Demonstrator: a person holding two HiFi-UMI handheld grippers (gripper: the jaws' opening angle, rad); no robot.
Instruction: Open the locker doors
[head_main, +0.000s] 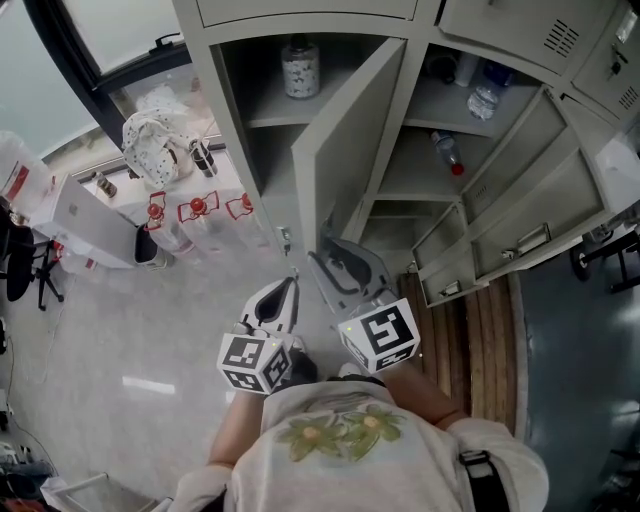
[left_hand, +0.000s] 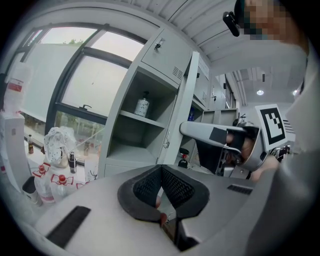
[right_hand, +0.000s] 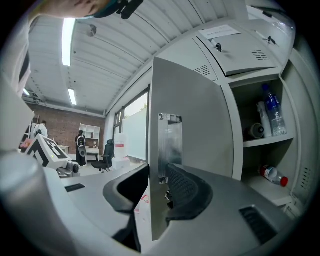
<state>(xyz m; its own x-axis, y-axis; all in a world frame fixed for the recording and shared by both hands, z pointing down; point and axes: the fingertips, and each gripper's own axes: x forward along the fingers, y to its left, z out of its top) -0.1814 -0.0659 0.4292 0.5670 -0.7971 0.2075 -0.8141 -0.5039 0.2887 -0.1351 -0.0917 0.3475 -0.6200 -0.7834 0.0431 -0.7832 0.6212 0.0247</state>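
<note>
- Locker bank: grey steel, straight ahead of both grippers. Several compartments stand open; the top ones are shut.
- Locker door: half open. Its free edge stands upright between the right gripper's jaws, and its hinge side lies off to that gripper's right.
- Right gripper: clamped on that edge at the metal handle plate, one pad on each face.
- Left gripper: jaws together, nothing in them, beside the right one and clear of the door.
- Judgement: the right hand does the work, and further opening should carry the edge sideways about the upright hinge.
</note>
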